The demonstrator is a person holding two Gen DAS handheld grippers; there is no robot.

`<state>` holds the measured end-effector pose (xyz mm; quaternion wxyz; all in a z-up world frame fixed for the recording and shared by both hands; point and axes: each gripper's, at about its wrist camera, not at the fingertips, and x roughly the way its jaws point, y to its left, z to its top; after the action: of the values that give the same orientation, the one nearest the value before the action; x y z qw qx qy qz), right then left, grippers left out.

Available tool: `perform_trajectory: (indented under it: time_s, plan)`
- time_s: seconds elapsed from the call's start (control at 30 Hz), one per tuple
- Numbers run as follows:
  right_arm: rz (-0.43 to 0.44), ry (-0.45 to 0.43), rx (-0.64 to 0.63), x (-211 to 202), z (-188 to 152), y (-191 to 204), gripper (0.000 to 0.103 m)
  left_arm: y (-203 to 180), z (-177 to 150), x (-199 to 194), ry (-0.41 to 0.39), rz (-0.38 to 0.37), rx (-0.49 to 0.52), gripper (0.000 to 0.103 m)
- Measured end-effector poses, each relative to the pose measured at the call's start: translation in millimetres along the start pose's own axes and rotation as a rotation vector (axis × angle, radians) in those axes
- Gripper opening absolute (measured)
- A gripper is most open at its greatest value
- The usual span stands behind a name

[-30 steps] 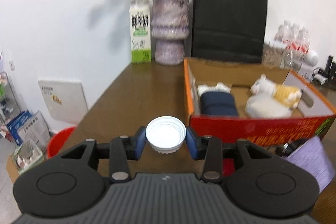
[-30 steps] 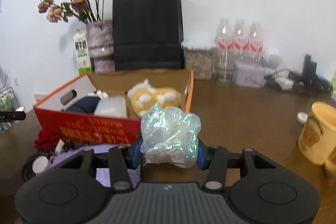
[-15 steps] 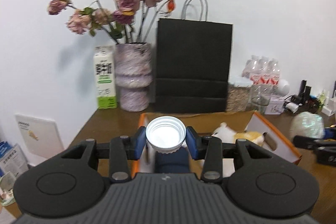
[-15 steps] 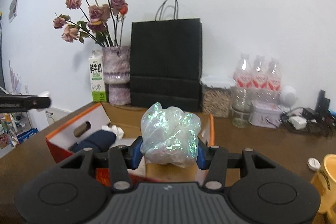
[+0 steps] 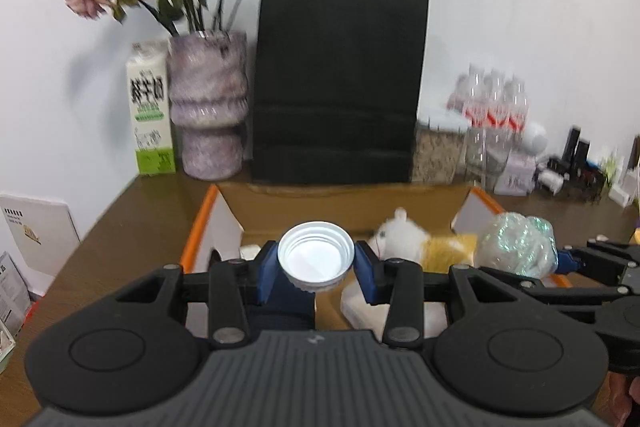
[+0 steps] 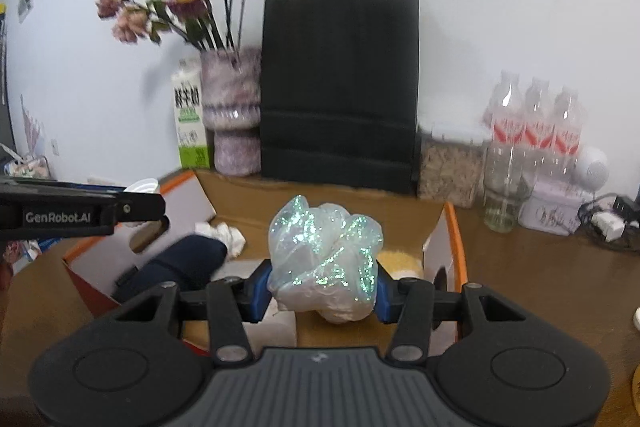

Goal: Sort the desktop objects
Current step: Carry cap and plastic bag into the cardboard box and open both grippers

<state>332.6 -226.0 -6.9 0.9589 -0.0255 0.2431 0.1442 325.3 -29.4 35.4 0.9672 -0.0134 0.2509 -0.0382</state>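
Observation:
My left gripper (image 5: 316, 265) is shut on a white screw lid (image 5: 316, 259) and holds it above the left part of the open orange cardboard box (image 5: 200, 223). My right gripper (image 6: 322, 287) is shut on a crumpled iridescent plastic wrap (image 6: 324, 255) above the same box (image 6: 452, 223). The wrap also shows in the left wrist view (image 5: 516, 243), over the box's right side. In the box lie a dark blue roll (image 6: 180, 267), a white tissue (image 6: 222, 233) and a white and yellow plush toy (image 5: 416, 243).
Behind the box stand a black paper bag (image 5: 336, 83), a vase of dried roses (image 5: 208, 103), a milk carton (image 5: 150, 107), a grain jar (image 6: 450, 167) and water bottles (image 6: 536, 123). Cables and small items lie at the right (image 6: 608, 219).
Both grippers have moved forward and lower over the box while still holding their objects. The right gripper with the wrap has come closer to the left one.

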Motion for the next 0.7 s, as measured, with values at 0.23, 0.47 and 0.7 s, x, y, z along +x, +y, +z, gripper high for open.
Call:
perform_trajectory:
  time_s: [0.23,0.47,0.7]
  plan:
    - [-0.005,0.077,0.0,25,-15,-6,0.047,-5,-19,35,0.094,0.01,0.046,0.041]
    - [0.008,0.094,0.005,30,-20,-9,0.048,-5,-31,48,0.128,0.013,0.079,0.041]
    - [0.007,0.094,0.004,30,-20,-9,0.056,-7,-33,48,0.131,0.031,0.087,0.046]
